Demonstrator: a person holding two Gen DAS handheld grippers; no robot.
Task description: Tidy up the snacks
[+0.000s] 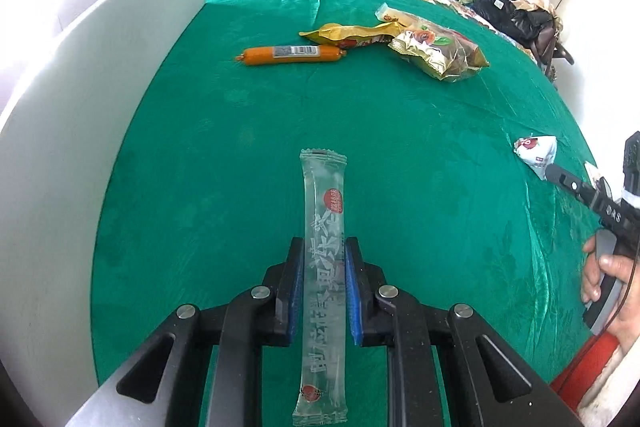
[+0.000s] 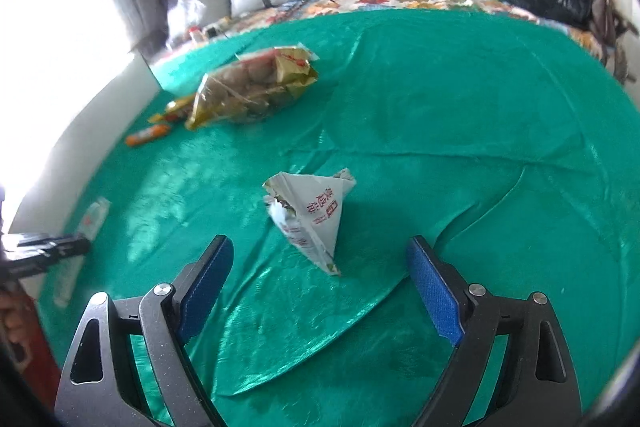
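The left gripper has its blue pads pressed on a long clear plastic snack stick (red printing on it), which points toward twelve o'clock over the green velvet cloth. The right gripper stands wide open and holds nothing; a white pyramid-shaped paper snack packet lies just ahead at twelve o'clock. An orange sausage lies farther off.
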